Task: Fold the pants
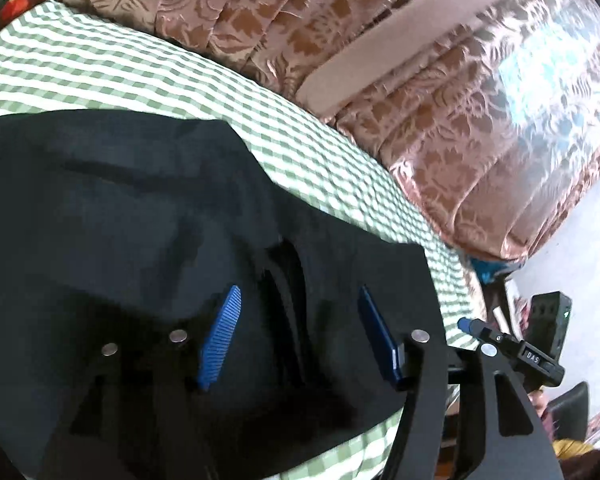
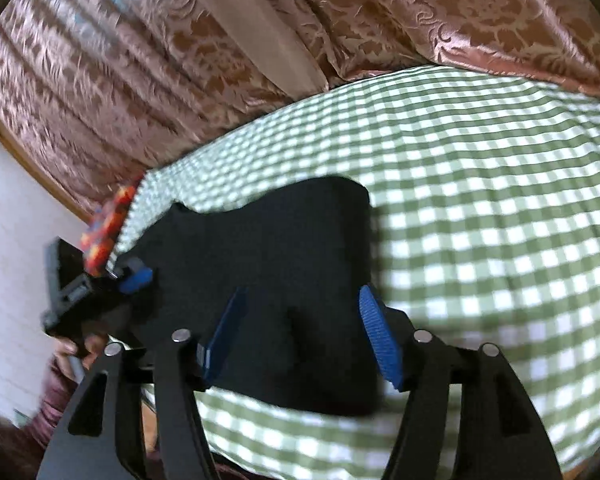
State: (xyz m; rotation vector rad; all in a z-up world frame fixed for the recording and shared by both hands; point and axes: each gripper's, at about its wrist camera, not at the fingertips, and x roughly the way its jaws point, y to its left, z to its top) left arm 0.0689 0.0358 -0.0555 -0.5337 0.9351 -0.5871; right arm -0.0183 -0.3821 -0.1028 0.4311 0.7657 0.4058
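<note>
- One pair of black pants (image 1: pixel 148 216) lies on a bed covered by a green-and-white checked sheet (image 2: pixel 480 184), near the sheet's front edge; in the right wrist view the pants (image 2: pixel 276 248) read as a compact dark block, seemingly already folded at least once.
- Fabric looks matte and soft, with a few shallow creases and a raised ridge running between the left fingers.
- Left gripper (image 1: pixel 298 336) hovers over the cloth with its jaws spread wide and nothing between them.
- Right gripper (image 2: pixel 300 332) hangs above the block's near edge, jaws likewise parted and empty; the other gripper shows at the edge of each view.
- Judging the step as taking hold for another fold: each gripper should pinch all layers at a corner of the same edge, lift together, and lay that edge squarely on the far one, smoothing the ridge first.
- Brown floral curtains (image 1: pixel 440 128) hang behind the bed.
</note>
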